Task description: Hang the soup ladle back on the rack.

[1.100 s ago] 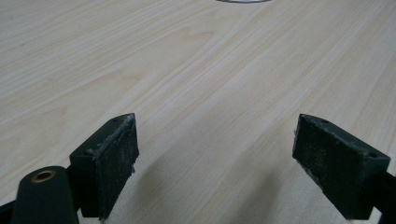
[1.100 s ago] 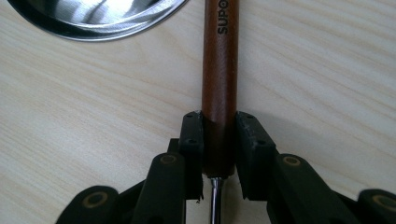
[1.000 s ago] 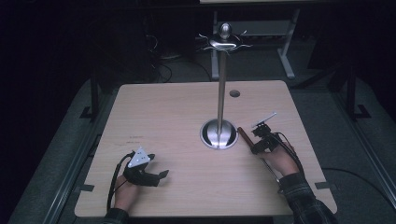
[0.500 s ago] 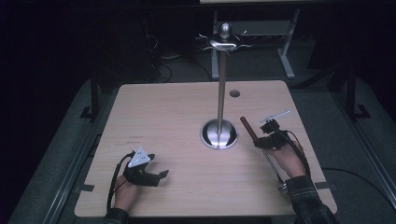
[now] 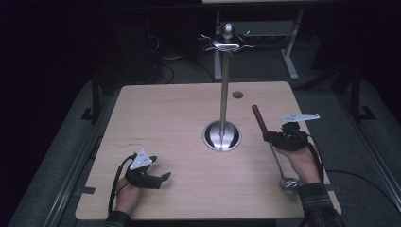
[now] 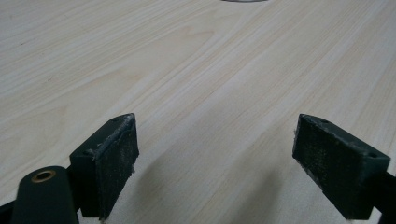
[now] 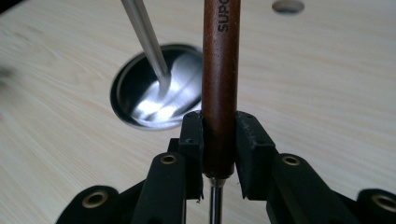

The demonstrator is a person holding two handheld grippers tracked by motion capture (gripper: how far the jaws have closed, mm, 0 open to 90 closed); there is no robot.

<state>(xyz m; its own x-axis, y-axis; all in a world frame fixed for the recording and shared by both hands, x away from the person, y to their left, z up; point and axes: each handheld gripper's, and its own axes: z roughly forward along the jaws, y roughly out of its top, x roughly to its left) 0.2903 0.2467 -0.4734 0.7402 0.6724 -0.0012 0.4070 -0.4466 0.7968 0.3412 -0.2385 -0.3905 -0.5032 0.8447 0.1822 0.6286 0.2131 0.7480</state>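
My right gripper [image 5: 278, 139] is shut on a ladle's brown wooden handle [image 5: 259, 121], to the right of the metal stand. The handle points up and away; the thin metal shaft runs back past the hand to the ladle's bowl [image 5: 288, 183] by the wrist. In the right gripper view both pads clamp the handle [image 7: 219, 70] near its lower end, where my right gripper [image 7: 219, 140] faces the stand's round base [image 7: 154, 93]. My left gripper [image 5: 161, 179] rests at the table's near left. Its jaws are wide apart in the left gripper view, my left gripper [image 6: 231, 158] holding nothing.
The stand's pole [image 5: 224, 94] rises from a shiny round base [image 5: 222, 135] at the middle of the wooden table [image 5: 165, 123] and ends in a hooked top [image 5: 227, 42]. A small round hole [image 5: 238, 94] lies behind it. Metal frames stand on the floor beyond.
My right gripper has moved to the right, away from the stand's base, and risen with the ladle in it. The left gripper has stayed put.
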